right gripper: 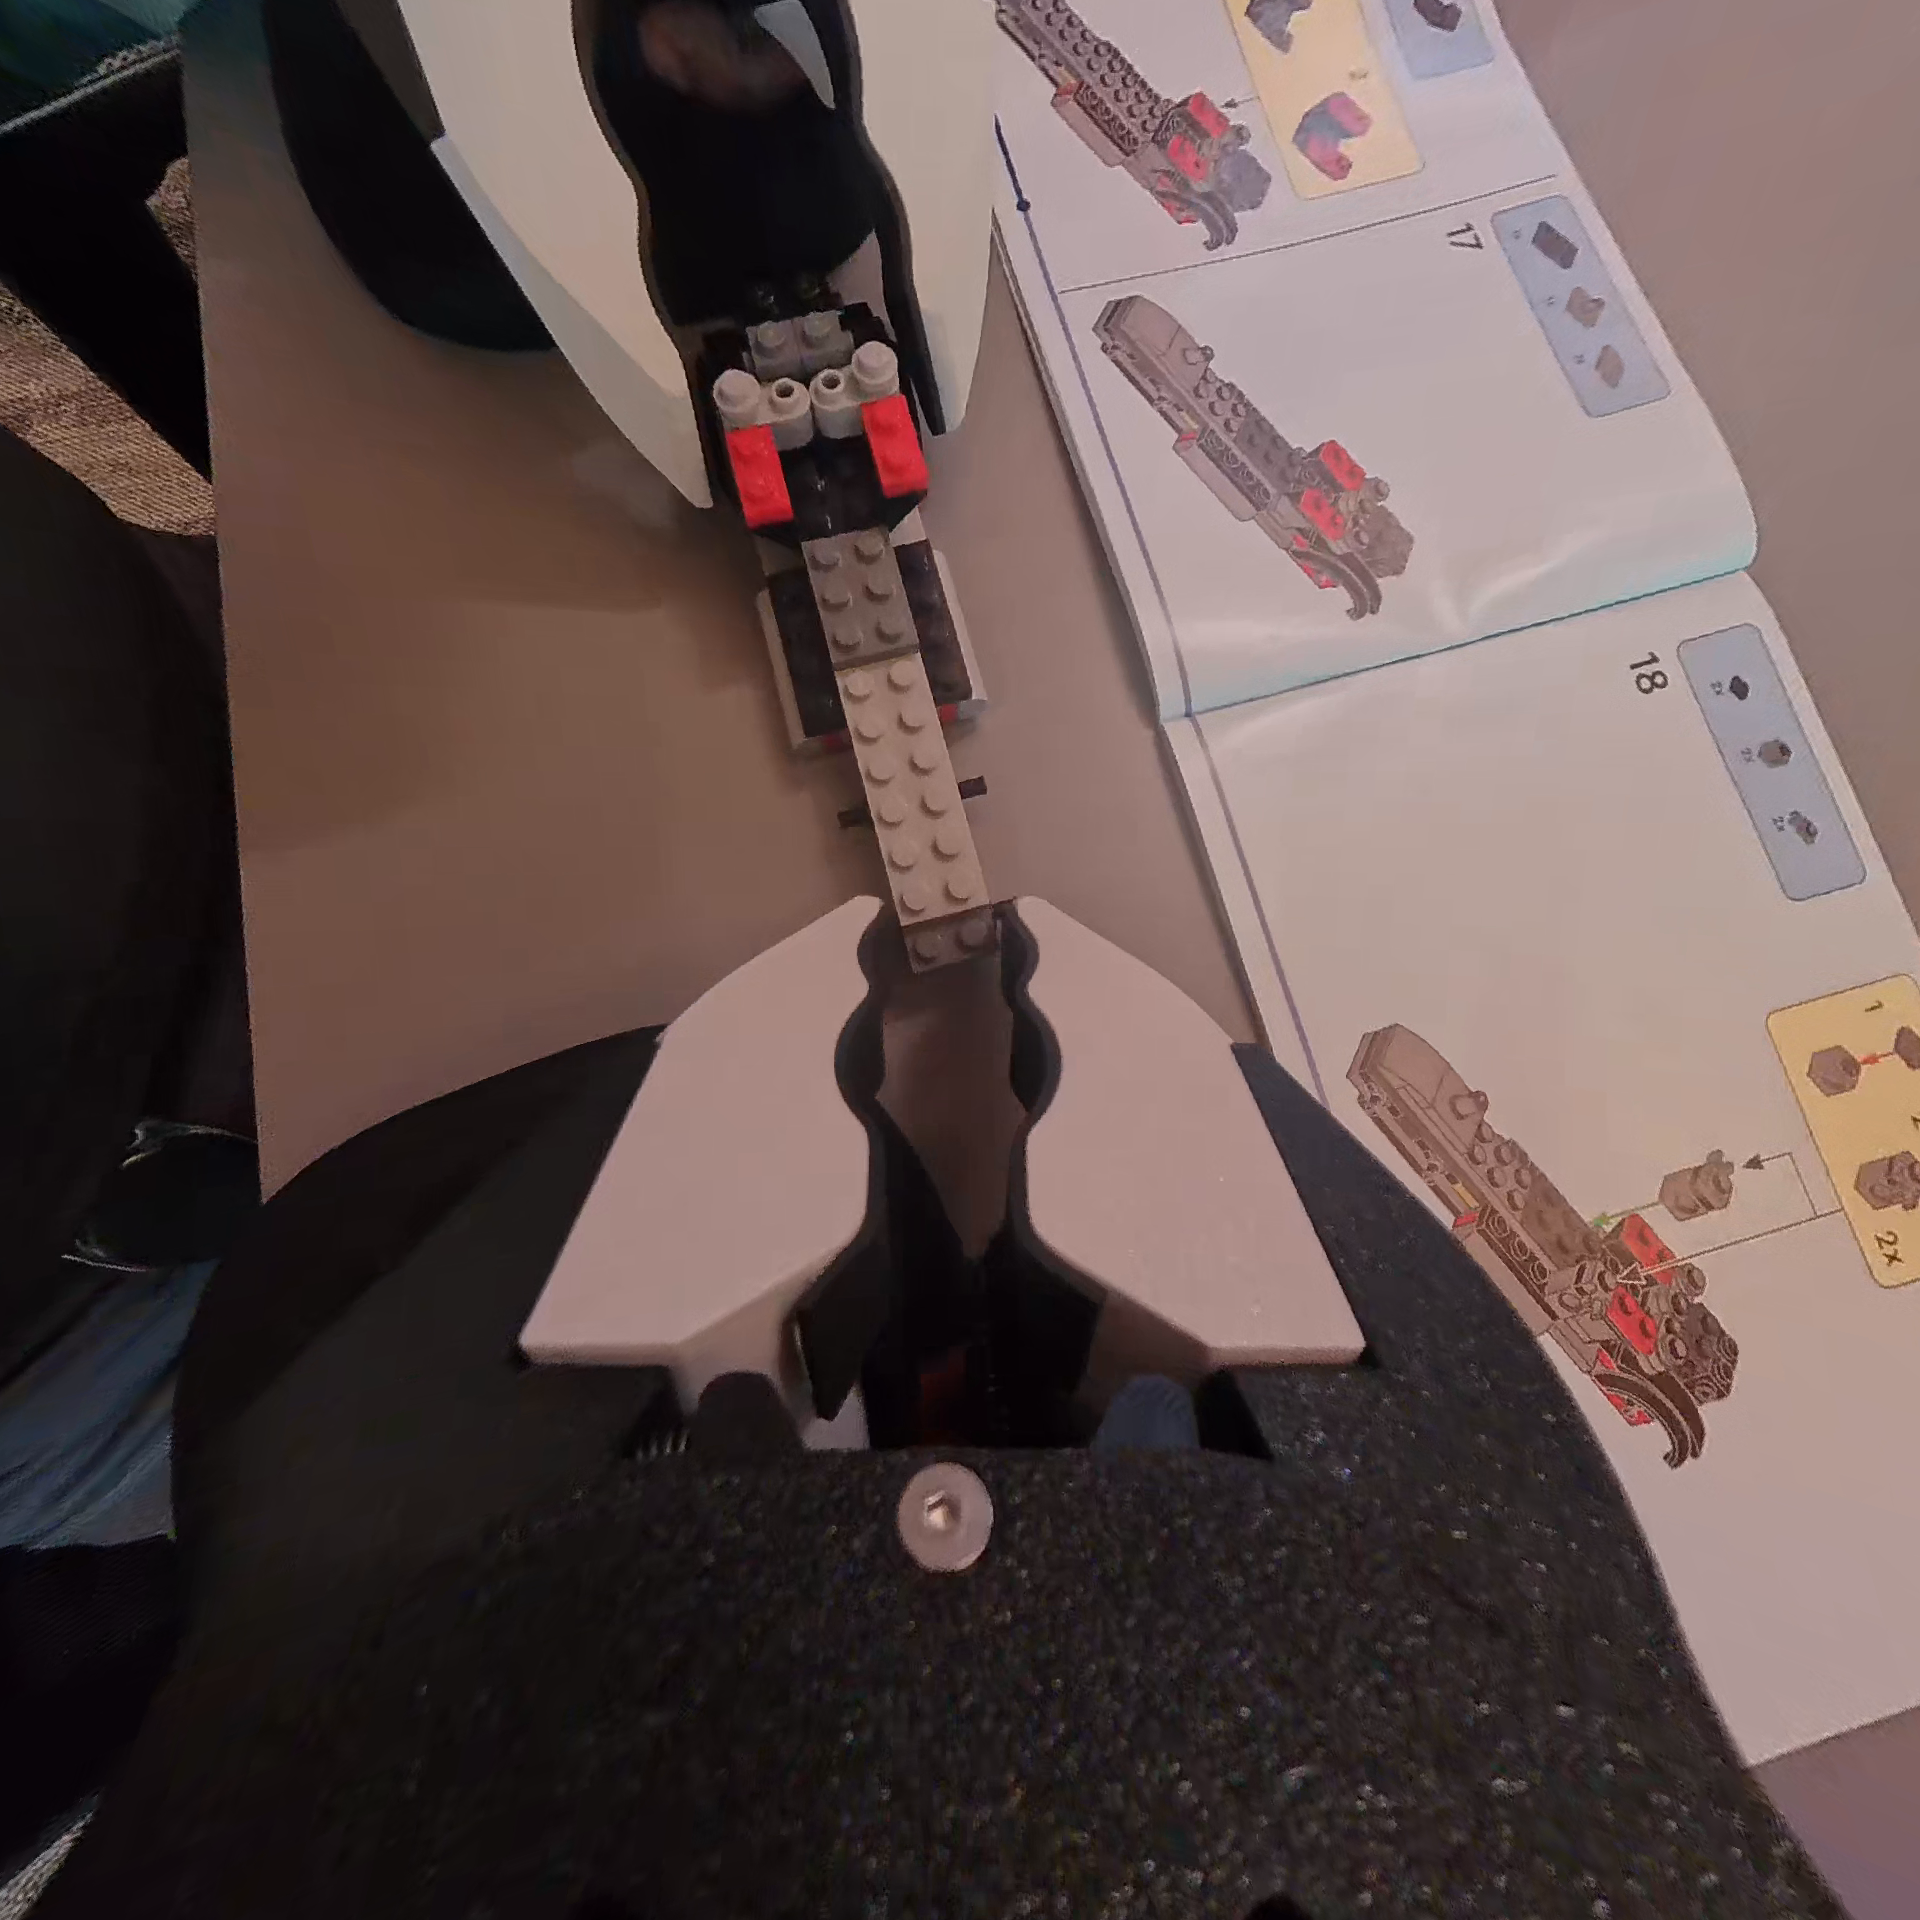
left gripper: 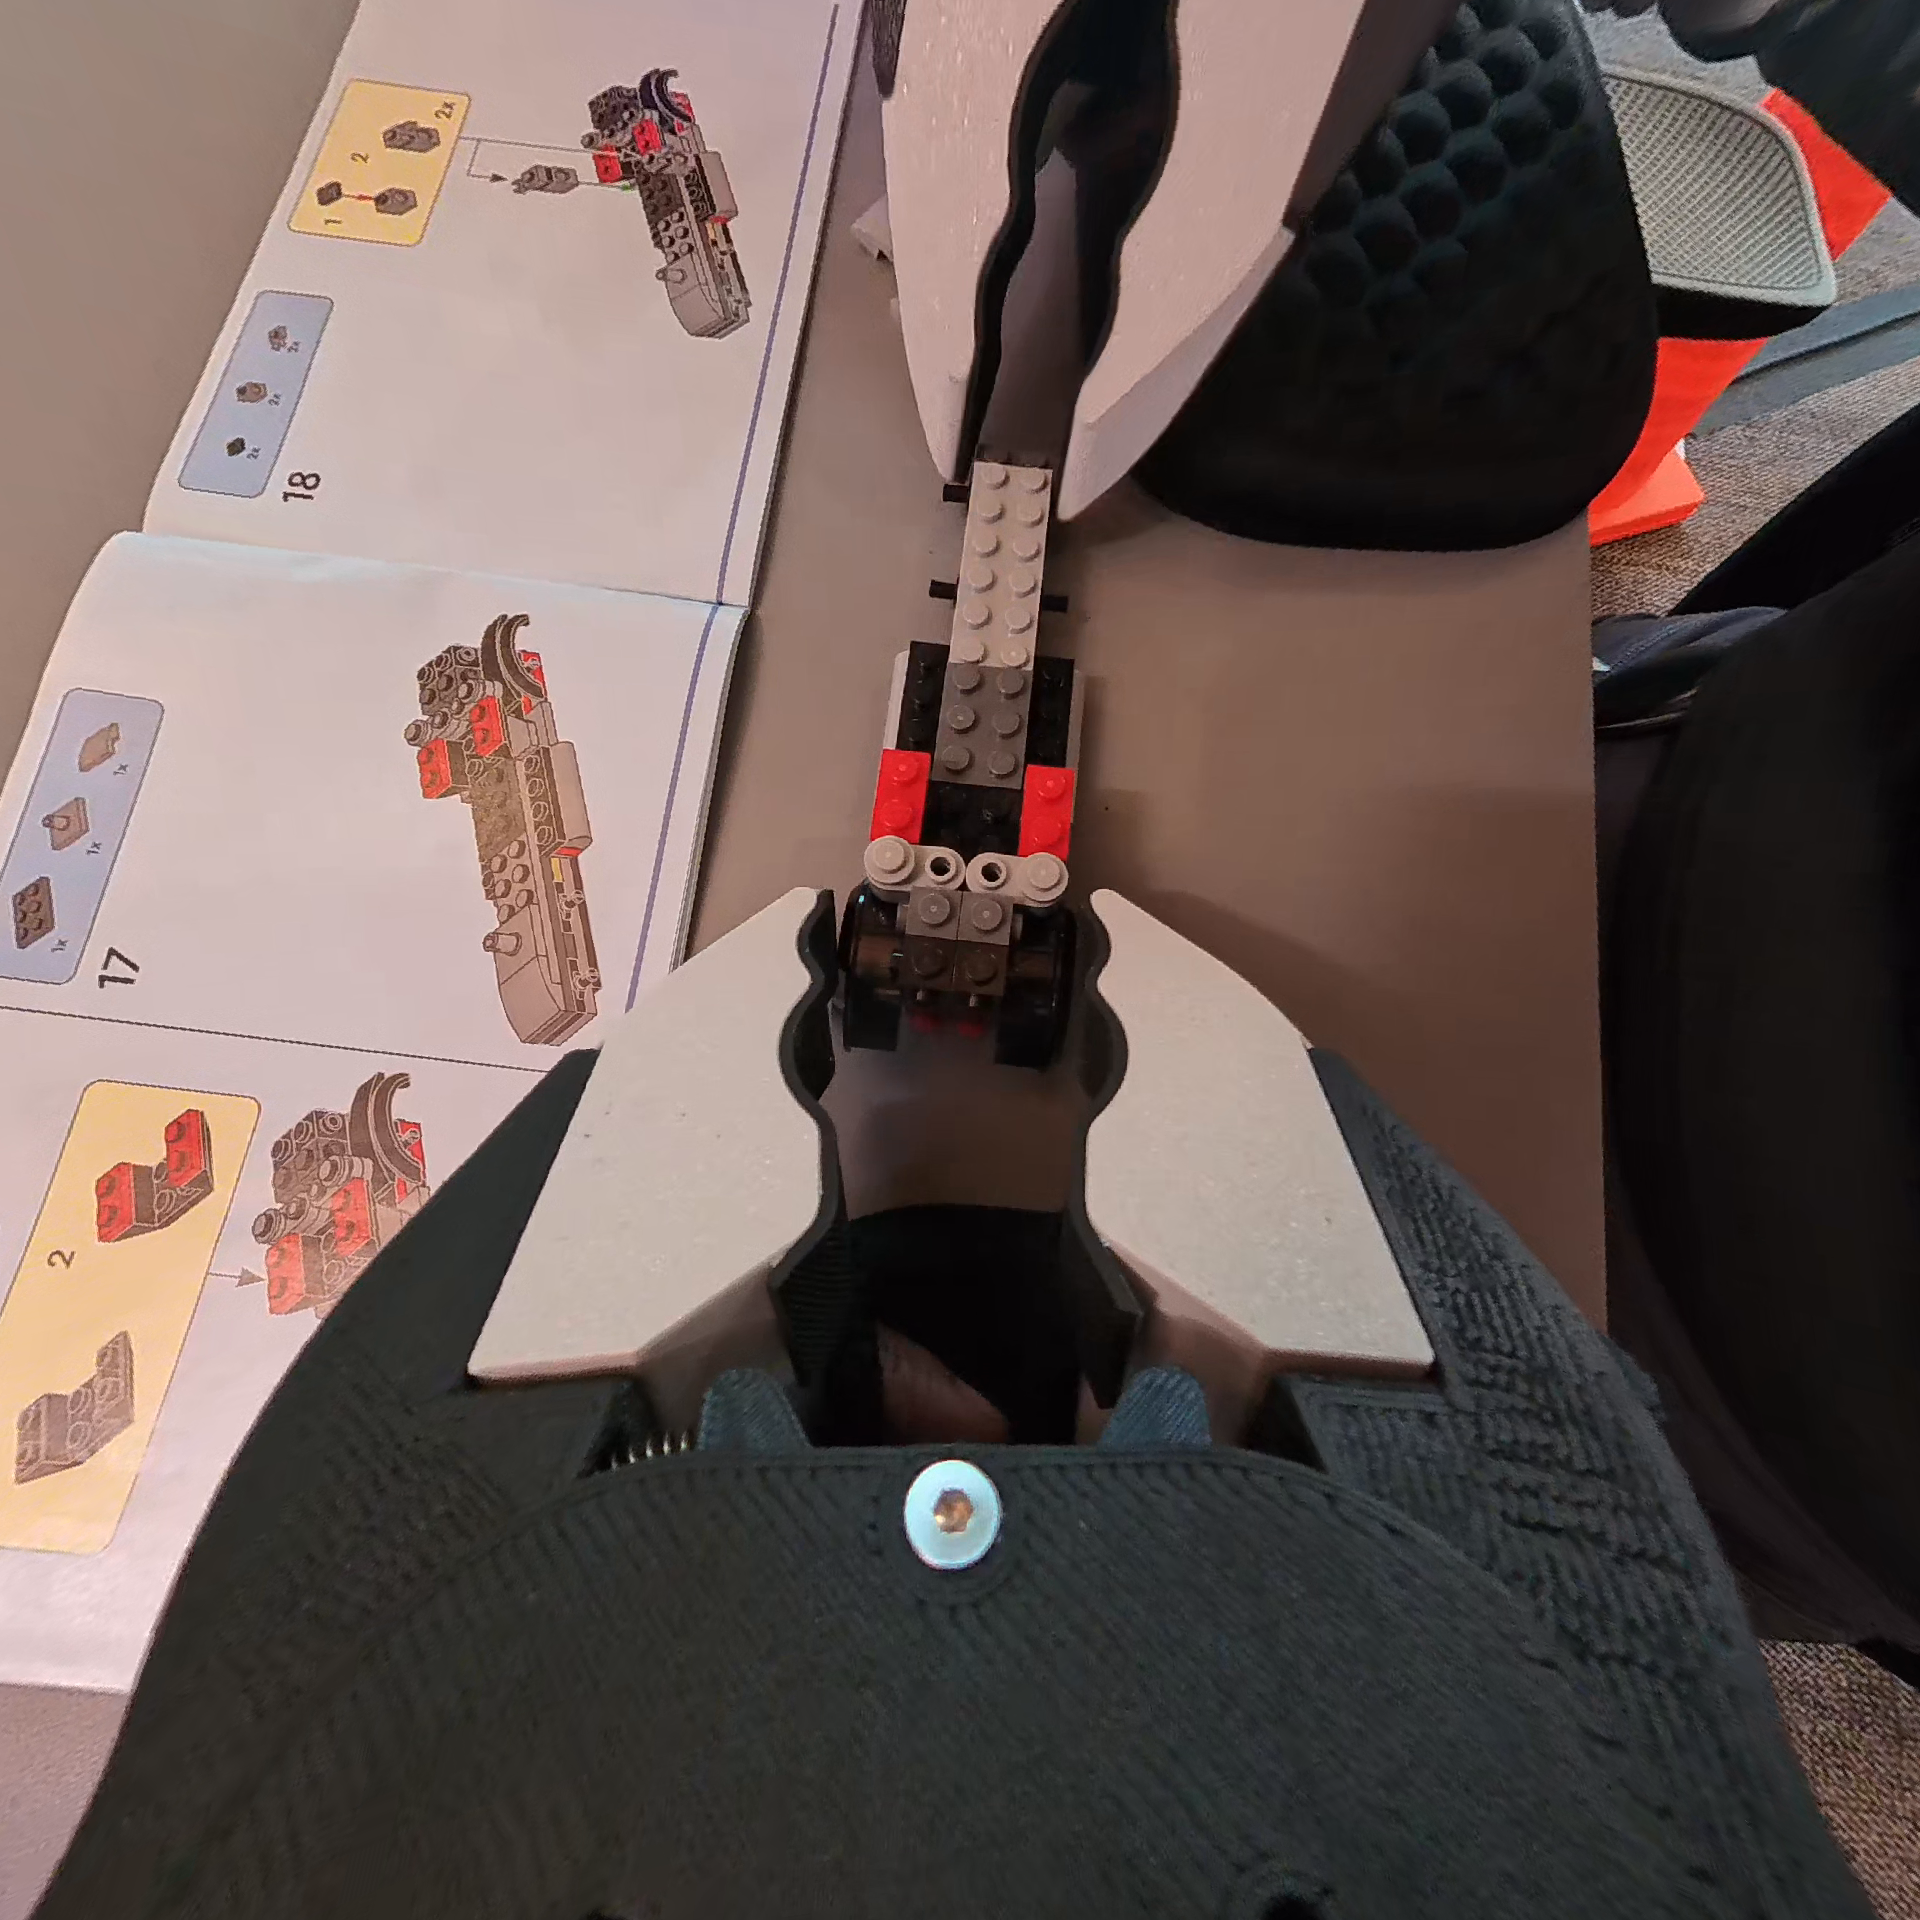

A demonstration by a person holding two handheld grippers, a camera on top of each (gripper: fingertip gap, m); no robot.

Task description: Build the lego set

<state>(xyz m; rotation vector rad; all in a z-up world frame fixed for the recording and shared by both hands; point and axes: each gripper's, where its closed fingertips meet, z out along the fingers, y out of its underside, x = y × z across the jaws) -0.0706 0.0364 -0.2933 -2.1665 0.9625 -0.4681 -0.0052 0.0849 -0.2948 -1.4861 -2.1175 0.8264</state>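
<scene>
A: While the lego model (left gripper: 982,748) lies on the worktop (left gripper: 1299,831), what clamps it?

B: Left gripper (left gripper: 956,977) clamps its wheeled end, right gripper (right gripper: 940,940) its grey tip; instruction booklet (left gripper: 416,520) beside.

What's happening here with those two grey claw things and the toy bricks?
A person is building a long lego model lying on a grey table, with a handheld tool at each end. The left tool closes around the end with the black wheels; the right tool pinches the narrow light grey plate at the other end. An open instruction booklet lies beside the model. No loose bricks are in view.
</scene>
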